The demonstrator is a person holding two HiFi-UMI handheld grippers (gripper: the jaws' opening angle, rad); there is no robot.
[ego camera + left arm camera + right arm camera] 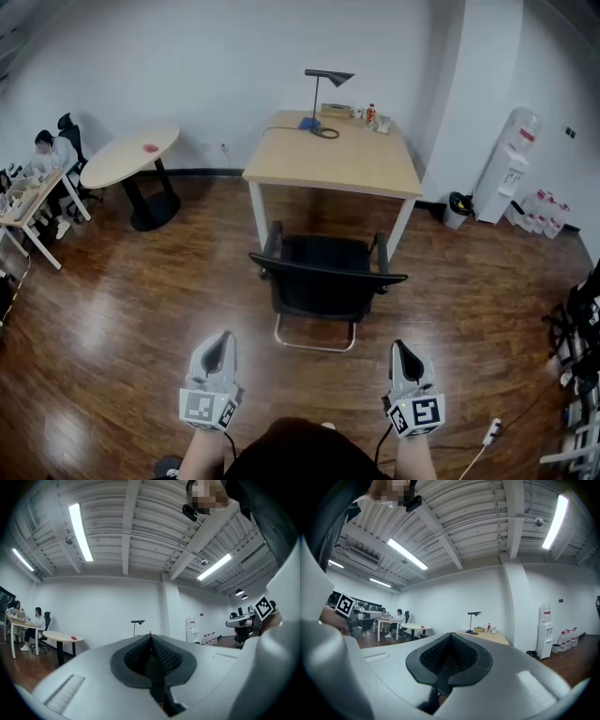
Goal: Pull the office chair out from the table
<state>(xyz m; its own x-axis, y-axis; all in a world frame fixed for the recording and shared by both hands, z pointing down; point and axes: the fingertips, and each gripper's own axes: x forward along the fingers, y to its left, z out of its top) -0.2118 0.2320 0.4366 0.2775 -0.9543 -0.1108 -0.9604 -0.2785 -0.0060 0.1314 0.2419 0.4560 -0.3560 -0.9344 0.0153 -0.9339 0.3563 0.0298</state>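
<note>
**Item 1, nearest: left claw (221, 339).** Jaws fully together, nothing between them. Held level, well short of the chair.

**Item 2: right claw (401, 349).** Jaws likewise pressed together, empty, level with its partner and equally short of the chair.

**Item 3: cable and plug block (490, 432).** Lies on the wooden floor (141, 309) beside the person's right. Hazard: probably a snag underfoot when stepping backward with the load.

**Item 4: office chair (323, 277).** Black, with armrests, backrest toward the person, seat tucked partly beneath the bench edge, between its front legs. The base looks like a chrome sled frame (315, 339), not castors. Hazards:
- Both claws must part before any hold; closed, they would only nudge the backrest.
- A high grip on a sled base may tip the chair instead of sliding it.
- An uneven pull could swing an armrest against a bench leg.

**Item 5: bench (333, 161).** Carries a desk lamp (323, 94) and small bottles. A jolt from the chair might shake them.
</note>
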